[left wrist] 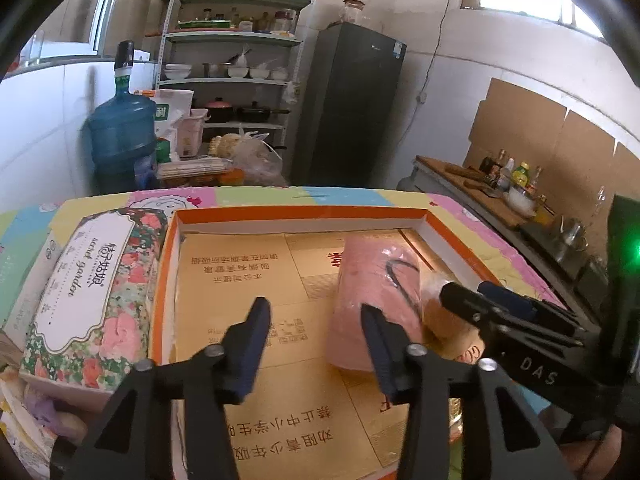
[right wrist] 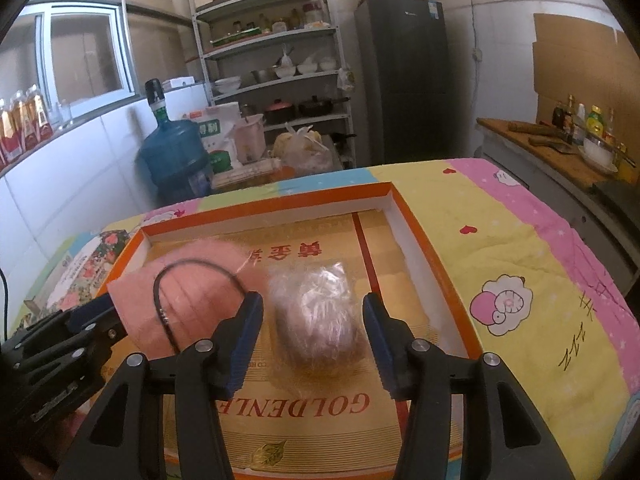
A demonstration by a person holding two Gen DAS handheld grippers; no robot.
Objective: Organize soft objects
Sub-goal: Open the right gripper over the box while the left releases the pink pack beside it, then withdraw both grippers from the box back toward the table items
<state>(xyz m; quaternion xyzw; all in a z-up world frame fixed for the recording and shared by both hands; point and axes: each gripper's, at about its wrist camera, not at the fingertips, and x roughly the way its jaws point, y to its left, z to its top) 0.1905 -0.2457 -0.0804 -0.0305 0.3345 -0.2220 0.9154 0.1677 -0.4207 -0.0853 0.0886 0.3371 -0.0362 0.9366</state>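
Right hand-held gripper [right wrist: 313, 316] tilts downward, jaws apart, seemingly clear of wrapped bundle [right wrist: 316, 320].

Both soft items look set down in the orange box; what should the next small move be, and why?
Probably draw both grippers back out of the orange box. The pink roll lies on its floor beside the left gripper, whose open jaws hold nothing; the plastic-wrapped bundle rests between the open right gripper fingers, apparently untouched. The floral tissue pack still waits outside.
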